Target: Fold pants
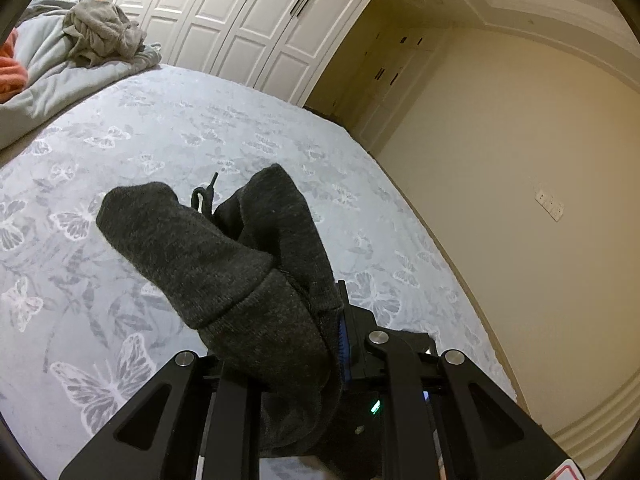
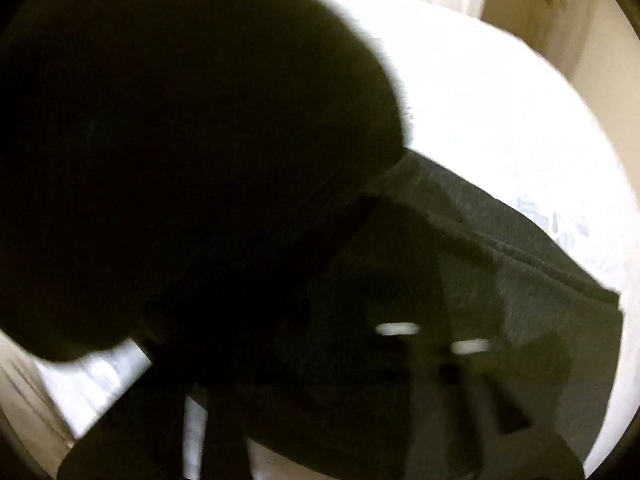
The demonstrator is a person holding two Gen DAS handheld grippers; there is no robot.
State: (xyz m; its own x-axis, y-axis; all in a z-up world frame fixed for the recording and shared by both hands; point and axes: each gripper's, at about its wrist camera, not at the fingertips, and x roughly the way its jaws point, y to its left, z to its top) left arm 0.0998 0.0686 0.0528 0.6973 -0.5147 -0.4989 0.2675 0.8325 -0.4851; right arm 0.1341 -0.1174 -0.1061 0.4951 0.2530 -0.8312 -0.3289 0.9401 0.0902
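The left gripper (image 1: 320,344) is angling downward over the bed (image 1: 192,128), its jaws pinched narrow on a thick bunch of the pants (image 1: 224,256), which are draping up and over the fingers and hiding the left one; a blue pad on the right finger is pressing against the cloth. From this grip the dark grey knit is spreading away across the bed in two humps, with a drawstring (image 1: 202,196) poking up between them. The right gripper (image 2: 424,300) is pointing more steeply down at the bed, and its view is blurred and mostly blacked out by a fold of the pants (image 2: 520,264) lying close over the lens; its fingers are showing only as dark shapes with two bright bolts, and they are drawn nearly together, though whether cloth is caught between them cannot be told. The left view alone is showing the room: at the far end of the bed a rumpled pale blanket (image 1: 52,64) with a grey garment (image 1: 104,32) heaped on it, beyond the bed white wardrobe doors (image 1: 240,12), and to its right a cream wall (image 1: 520,160). The right view alone is showing a flat hemmed edge of the pants lying on the bed, near its right side.
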